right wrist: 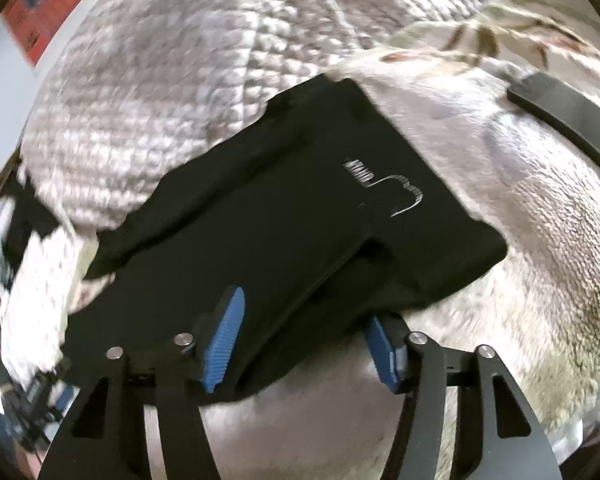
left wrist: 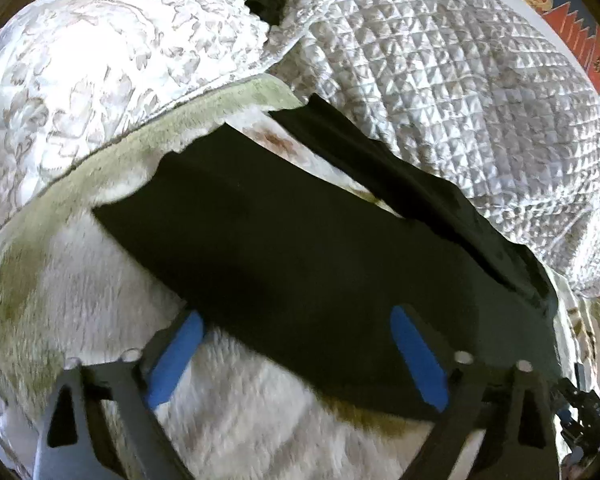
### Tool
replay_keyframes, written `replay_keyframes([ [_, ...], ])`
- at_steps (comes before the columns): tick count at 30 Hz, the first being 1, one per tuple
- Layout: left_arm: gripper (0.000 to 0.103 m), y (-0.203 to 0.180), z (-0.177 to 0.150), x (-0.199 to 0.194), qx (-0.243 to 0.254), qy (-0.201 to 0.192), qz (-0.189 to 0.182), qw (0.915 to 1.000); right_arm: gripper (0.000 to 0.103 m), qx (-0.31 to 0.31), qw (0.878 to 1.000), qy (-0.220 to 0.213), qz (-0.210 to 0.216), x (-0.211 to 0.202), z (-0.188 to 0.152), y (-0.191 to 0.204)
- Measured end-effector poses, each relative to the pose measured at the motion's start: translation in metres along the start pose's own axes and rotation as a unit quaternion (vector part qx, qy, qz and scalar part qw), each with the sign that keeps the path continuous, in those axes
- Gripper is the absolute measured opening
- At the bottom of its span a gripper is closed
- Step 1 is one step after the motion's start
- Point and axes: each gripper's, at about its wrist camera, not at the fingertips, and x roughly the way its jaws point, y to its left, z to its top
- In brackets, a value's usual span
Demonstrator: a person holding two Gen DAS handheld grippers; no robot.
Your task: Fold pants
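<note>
Straddling the near edge of the black pants (left wrist: 300, 248) lying on the fluffy bed blanket (left wrist: 80, 280), our left tool (left wrist: 300, 352) and right tool (right wrist: 304, 340) gape unclamped; next we pinch, then fold.

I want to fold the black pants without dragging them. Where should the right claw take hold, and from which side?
Probably the near edge of the black pants, at the waist end. Come from the bed's near side, since that edge lies nearest and thick between the right claw, one pad over it and one beside it on the fuzzy blanket.
</note>
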Motion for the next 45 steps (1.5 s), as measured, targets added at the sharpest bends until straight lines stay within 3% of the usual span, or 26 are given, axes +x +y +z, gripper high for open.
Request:
replay_keyframes([
  [4,0.069,0.003,0.010,0.009,0.000,-0.005,0.026,0.9996,0.042,0.039,0.999,-0.005,0.005,0.008,0.013,-0.016],
  [7,0.043,0.005,0.015,0.016,0.005,-0.007,0.047,0.9989,0.020,0.053,0.999,-0.005,0.001,0.015,0.020,-0.024],
  [8,0.030,0.007,0.016,0.017,0.003,-0.005,0.055,0.9984,0.014,0.059,0.998,-0.004,0.003,0.017,0.021,-0.028],
  [9,0.017,0.010,0.017,0.018,-0.002,-0.006,0.062,0.9981,0.010,0.065,0.998,-0.003,0.008,0.017,0.022,-0.031],
  [11,0.005,0.015,0.020,0.016,-0.013,-0.007,0.058,0.9982,0.008,0.069,0.998,-0.002,0.015,0.014,0.022,-0.032],
  [14,0.004,0.014,0.020,0.004,-0.028,-0.007,0.066,0.9974,0.005,0.060,0.998,-0.007,0.027,0.000,0.023,-0.028],
  [19,0.004,0.009,0.014,-0.038,-0.036,-0.026,0.047,0.9979,0.005,0.052,0.998,-0.010,0.035,-0.035,0.021,-0.030],
  [24,0.004,0.014,-0.018,-0.075,-0.035,-0.021,0.035,0.9985,0.005,0.041,0.999,0.009,0.029,-0.062,-0.005,-0.049],
  [29,0.004,0.023,-0.048,-0.067,-0.046,0.022,0.043,0.9978,0.005,0.065,0.997,0.040,0.009,-0.052,-0.025,-0.073],
  [32,0.004,0.021,-0.050,-0.076,-0.046,0.010,0.034,0.9983,0.005,0.050,0.998,0.031,0.011,-0.058,-0.023,-0.069],
  [34,0.006,0.019,-0.052,-0.076,-0.041,0.014,0.027,0.9987,0.006,0.044,0.998,0.052,0.013,-0.050,-0.022,-0.070],
  [37,0.011,0.028,-0.050,-0.074,-0.071,0.021,0.020,0.9971,0.017,0.064,0.997,0.046,0.021,-0.052,-0.024,-0.075],
  [39,0.019,0.036,-0.047,-0.076,-0.088,0.015,0.024,0.9957,0.041,0.051,0.998,0.024,0.002,-0.062,-0.024,-0.072],
  [43,0.019,0.045,-0.040,-0.078,-0.102,-0.009,0.055,0.9932,0.042,0.038,0.999,-0.017,-0.021,-0.078,-0.020,-0.071],
  [44,0.016,0.046,-0.038,-0.076,-0.104,-0.006,0.059,0.9928,0.042,0.037,0.999,-0.022,-0.030,-0.079,-0.019,-0.073],
  [45,0.004,0.045,-0.037,-0.075,-0.105,-0.006,0.062,0.9925,0.030,0.037,0.998,-0.020,-0.037,-0.077,-0.018,-0.073],
])
